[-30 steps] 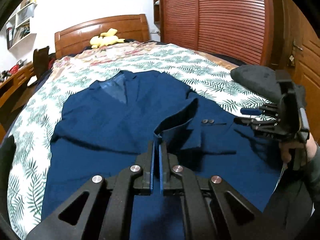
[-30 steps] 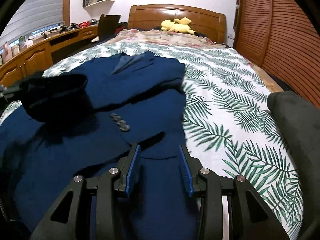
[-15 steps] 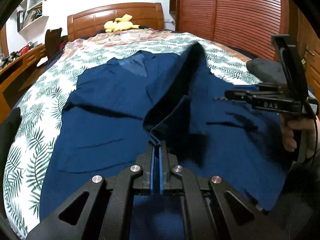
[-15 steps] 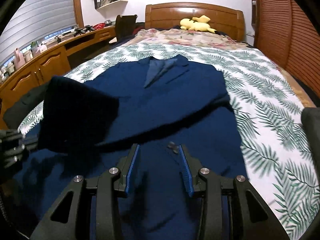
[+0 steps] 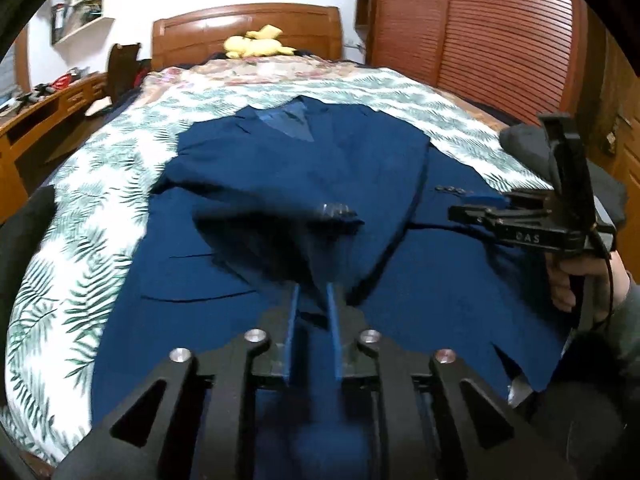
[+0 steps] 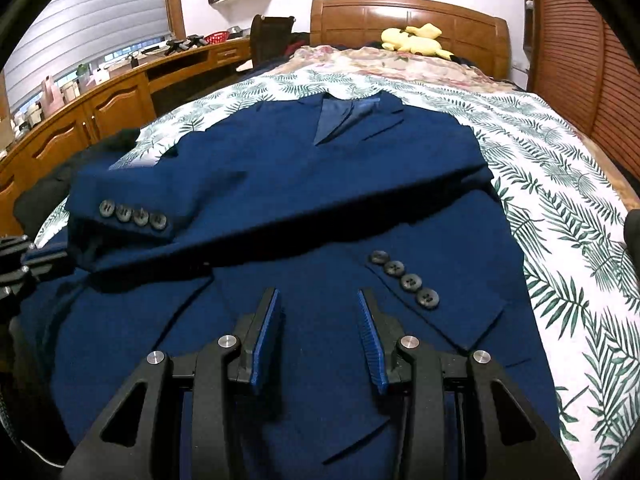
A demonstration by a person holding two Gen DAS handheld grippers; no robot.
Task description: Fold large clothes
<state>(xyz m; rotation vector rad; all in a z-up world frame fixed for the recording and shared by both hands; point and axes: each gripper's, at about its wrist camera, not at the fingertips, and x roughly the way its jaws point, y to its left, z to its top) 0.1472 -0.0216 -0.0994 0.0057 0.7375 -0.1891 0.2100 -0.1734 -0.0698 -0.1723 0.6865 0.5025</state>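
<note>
A navy blue suit jacket (image 6: 320, 184) lies flat on the bed, collar toward the headboard; it also shows in the left wrist view (image 5: 304, 168). One sleeve (image 6: 168, 216) with several cuff buttons lies folded across the jacket's front. The other sleeve cuff (image 6: 416, 284) with buttons lies at the right. My left gripper (image 5: 312, 292) is open just over the jacket, the folded sleeve (image 5: 320, 220) lying free beyond its fingers. My right gripper (image 6: 318, 296) is open and empty above the lower front; it also shows in the left wrist view (image 5: 472, 210).
The bed has a white spread with green leaf print (image 6: 560, 184) and a wooden headboard (image 6: 408, 16) with a yellow plush toy (image 6: 416, 40). A wooden desk (image 6: 104, 104) runs along the left. A dark grey item (image 5: 524, 140) lies at the bed's right edge.
My left gripper carried the sleeve across the jacket's front, then opened and let it go. My right gripper stayed open and shifted a little over the lower front.
</note>
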